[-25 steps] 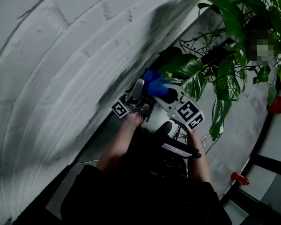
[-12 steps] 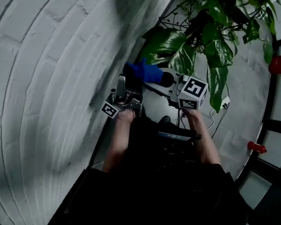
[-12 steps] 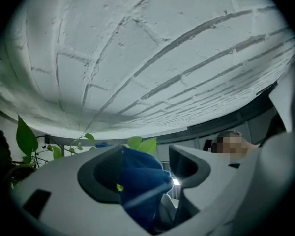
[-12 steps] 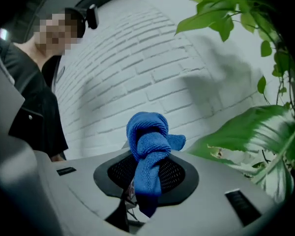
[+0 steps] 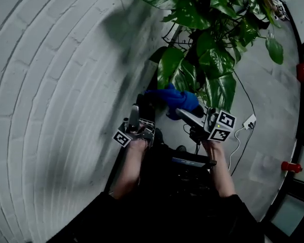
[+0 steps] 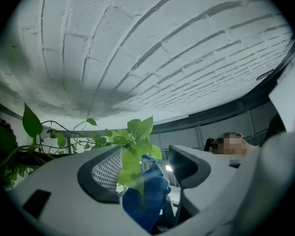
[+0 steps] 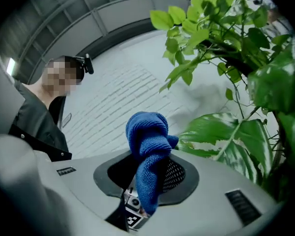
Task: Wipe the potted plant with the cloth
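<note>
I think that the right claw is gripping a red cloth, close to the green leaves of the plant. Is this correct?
Only the colour is wrong: the cloth is blue, not red. The right gripper view shows it pinched in the right claw, close to the green leaves, as you said.

The cloth (image 7: 148, 146) is a blue knitted fabric, matt and fuzzy. The leaves (image 5: 219, 87) look smooth and glossy. The wall (image 5: 55, 85) is rough brick under matt white paint. The right gripper (image 7: 147, 176) is smooth, matt grey plastic, with finely dotted dark pads (image 7: 176, 173).
</note>
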{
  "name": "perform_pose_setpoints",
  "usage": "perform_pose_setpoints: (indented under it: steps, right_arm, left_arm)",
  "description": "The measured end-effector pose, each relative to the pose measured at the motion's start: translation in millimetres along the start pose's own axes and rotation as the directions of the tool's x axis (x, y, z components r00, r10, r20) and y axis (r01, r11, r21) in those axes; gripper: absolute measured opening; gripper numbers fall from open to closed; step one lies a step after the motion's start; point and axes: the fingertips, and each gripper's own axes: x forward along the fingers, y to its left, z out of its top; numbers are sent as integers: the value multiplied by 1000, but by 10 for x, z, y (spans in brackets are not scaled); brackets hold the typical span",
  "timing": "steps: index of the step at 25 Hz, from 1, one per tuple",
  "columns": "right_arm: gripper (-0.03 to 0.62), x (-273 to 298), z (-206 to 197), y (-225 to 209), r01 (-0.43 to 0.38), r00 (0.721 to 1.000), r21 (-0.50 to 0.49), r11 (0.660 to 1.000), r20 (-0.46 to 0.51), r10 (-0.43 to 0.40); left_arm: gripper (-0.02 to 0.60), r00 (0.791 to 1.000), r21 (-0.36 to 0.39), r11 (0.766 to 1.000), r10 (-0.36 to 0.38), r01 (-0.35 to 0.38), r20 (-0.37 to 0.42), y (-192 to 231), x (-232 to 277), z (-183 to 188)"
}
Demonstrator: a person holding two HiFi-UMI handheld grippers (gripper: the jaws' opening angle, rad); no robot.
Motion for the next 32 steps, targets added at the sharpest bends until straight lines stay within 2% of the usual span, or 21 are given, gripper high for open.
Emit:
perform_pose_setpoints:
  steps: [3,7,10,13,17,24,27,32]
  right_arm:
    - [121,-288,2,243,-44,999,-37,998,17,45]
    - [123,-410,-223,679,-141,988,-88,986,-70,135]
    - [123,-583,-184,729,-133,991,-25,991,-5,133]
    - [123,-820,-71,697,-104,989,65,993,113,96]
    - [123,-1025,26,684,-67,975,116,991,216,41]
    - [121,-1176,79,760,54,952,159,986,289,-99]
    - [121,-1123,10,798,122,935,211,970,304,-184]
    - [121,-811,-446,926,174,908,292,940,322,-268]
  left_arm:
    - [299,999,14,1000,3,-3,-34,-158,-12,-287]
    - [299,999,31,999,11,-10,-51,-400,-105,-637]
    - [299,998,49,999,7,-4,-69,-597,-134,-848]
    - [299,995,75,997,4,4,-100,-820,-190,-979]
    - [299,987,83,997,11,2,-159,-990,-225,-1084]
    - [298,955,27,1000,13,-5,-296,-1115,-177,-1270]
    - [298,933,-31,998,37,-51,-358,-1130,-200,-1275]
    - [278,883,-33,989,112,-143,-457,-1002,-511,-1035]
